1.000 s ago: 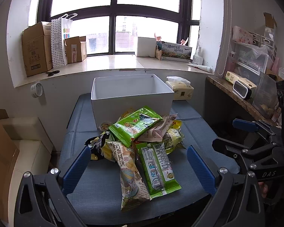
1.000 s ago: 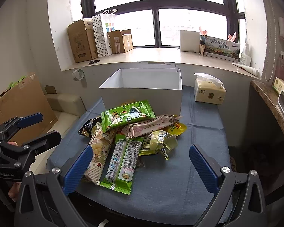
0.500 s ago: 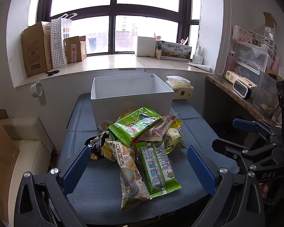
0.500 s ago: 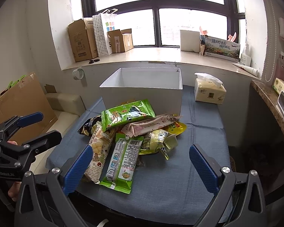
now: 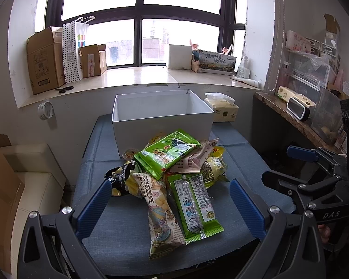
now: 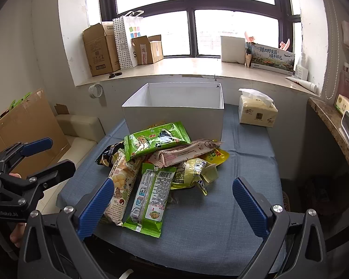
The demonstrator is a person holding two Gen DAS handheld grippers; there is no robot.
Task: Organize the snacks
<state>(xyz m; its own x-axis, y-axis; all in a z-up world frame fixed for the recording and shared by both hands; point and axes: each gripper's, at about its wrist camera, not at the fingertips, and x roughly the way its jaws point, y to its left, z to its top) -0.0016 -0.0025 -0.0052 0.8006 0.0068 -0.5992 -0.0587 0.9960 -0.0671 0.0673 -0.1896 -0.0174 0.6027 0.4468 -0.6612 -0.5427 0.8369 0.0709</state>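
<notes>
With both grippers' fingers spread wide and empty, you risk dragging the loose snack pile (image 5: 174, 174) off the worktop (image 5: 244, 162) when grabbing.

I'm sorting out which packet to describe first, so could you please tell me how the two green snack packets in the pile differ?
The wide green packet lies on top of the pile, close to the white box; the long green packet lies low at the pile's near edge on the blue cloth. The wide one shows its picture front; the long one shows a printed label with a barcode. Both are sealed, green and untouched by either gripper.
</notes>
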